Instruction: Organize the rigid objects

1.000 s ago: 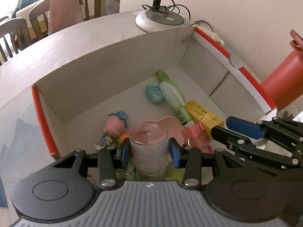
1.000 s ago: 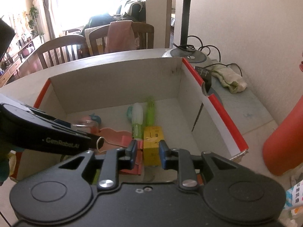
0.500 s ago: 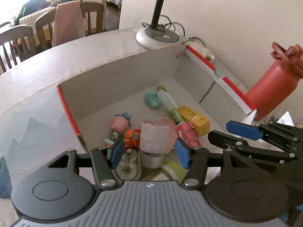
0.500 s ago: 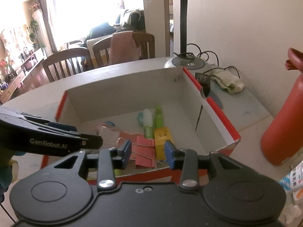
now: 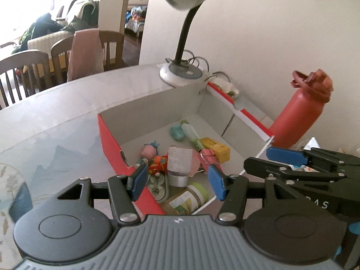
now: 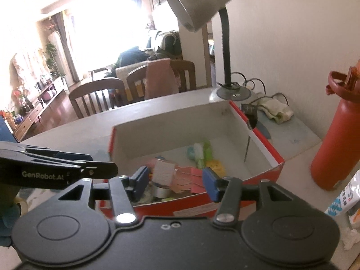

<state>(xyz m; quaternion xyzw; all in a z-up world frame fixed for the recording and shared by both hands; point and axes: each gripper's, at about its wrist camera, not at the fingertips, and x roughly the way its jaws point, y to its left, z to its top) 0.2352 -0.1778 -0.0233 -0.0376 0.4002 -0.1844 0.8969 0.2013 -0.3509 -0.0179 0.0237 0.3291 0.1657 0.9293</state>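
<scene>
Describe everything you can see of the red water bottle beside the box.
The red water bottle stands upright on the table, just outside the red-and-white cardboard box, close to that wall near the box's corner; whether they touch is unclear. Its body is a smooth, matte red cylinder, metal or plastic by its look. On top sits a darker red lid with a loop handle, and a flip cap seems raised. The white room wall is behind it. Neither gripper touches it.

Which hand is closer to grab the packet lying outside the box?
Probably the right tool: the packet lies on the table just to its right, outside the box. The left tool is farther away.
</scene>
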